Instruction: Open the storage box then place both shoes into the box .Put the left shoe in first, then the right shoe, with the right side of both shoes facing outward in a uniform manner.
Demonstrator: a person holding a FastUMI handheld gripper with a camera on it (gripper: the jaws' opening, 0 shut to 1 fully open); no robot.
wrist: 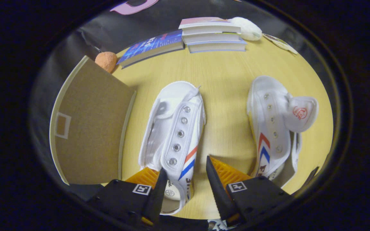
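Observation:
Two white canvas shoes with red and blue side stripes lie on the wooden table (226,83), toes pointing away from me. The nearer shoe (175,134) has its heel end between my fingers. My gripper (186,166) is open around that heel: one finger touches its side, while a strip of table shows between the other finger and the shoe. The second shoe (270,128) lies beyond and to the side of the other finger, its tongue flipped out with a red logo showing. The brown cardboard storage box (92,128) stands beside the nearer shoe. I cannot tell whether its lid is open.
At the table's far edge there is a stack of three books (214,35), a blue book (153,46) lying flat, an orange ball (106,61) by the box's far corner, a white soft object (247,29) and a small card (279,41). Bare table separates the shoes.

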